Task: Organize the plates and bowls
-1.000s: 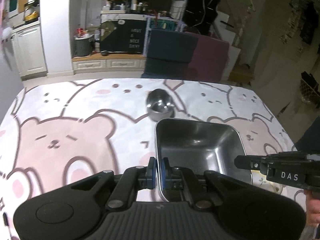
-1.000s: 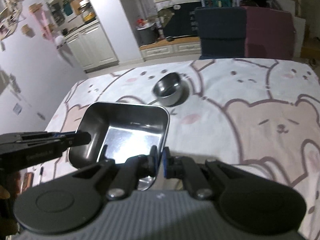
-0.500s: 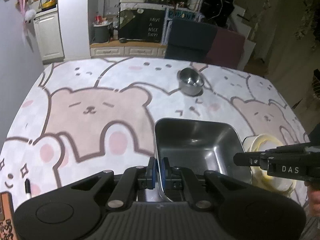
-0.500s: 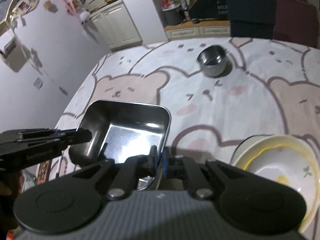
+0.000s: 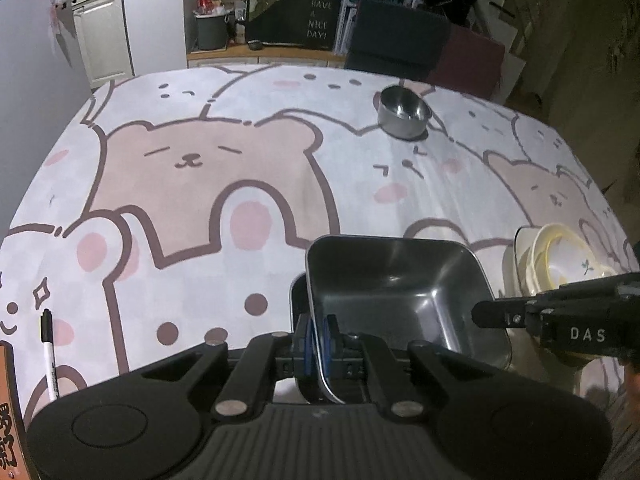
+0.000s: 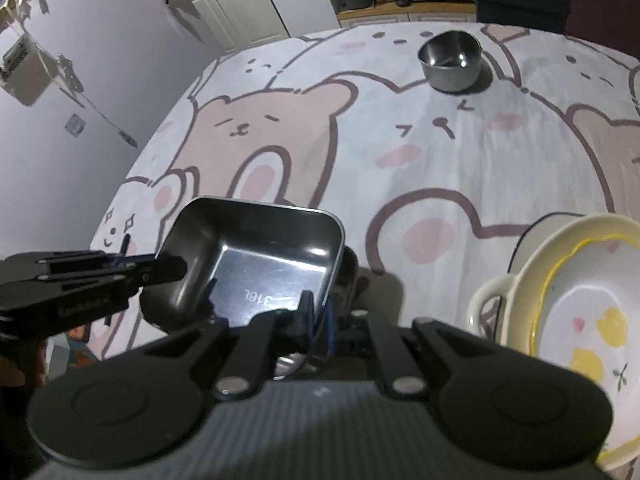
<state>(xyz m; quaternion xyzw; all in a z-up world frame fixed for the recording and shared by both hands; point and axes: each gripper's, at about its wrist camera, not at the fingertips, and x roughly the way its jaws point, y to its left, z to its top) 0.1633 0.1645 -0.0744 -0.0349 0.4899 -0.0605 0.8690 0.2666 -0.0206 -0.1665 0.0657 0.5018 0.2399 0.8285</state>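
Stainless steel, twice: one rectangular tray [image 5: 404, 284] near the front edge, one small round bowl [image 5: 403, 117] far back on the bear-print tablecloth [image 5: 208, 168].

Far left in the left wrist view: one black marker pen [image 5: 49, 354] lying on the cloth, well apart from the dishes.

Then the left gripper [image 5: 316, 338], both fingers pinched on the tray's near-left rim, blue pads [image 5: 306, 340] pressed to either side of the thin wall. Tray tilted, lifted off the cloth; whether any corner touches the cloth cannot be told. "316L" stamped on its floor, read mirrored in the right wrist view [image 6: 258, 276].

Next the right gripper [image 6: 318, 326], likewise clamped on the tray's rim, on the opposite side. Two grippers, one tray, each seen as a black bar in the other's camera.

Right of the tray: one stack of pale crockery, a cream handled dish [image 6: 516, 280] below and a yellow-rimmed floral plate [image 6: 580, 312] nested inside it, just beside the tray, resting on the cloth. Possibly a further dark-edged plate underneath; too hidden to count.

Beyond the table: one dark chair [image 5: 400, 40], one chalkboard sign [image 5: 304, 20] reading "HAVE A NICE DAY!".
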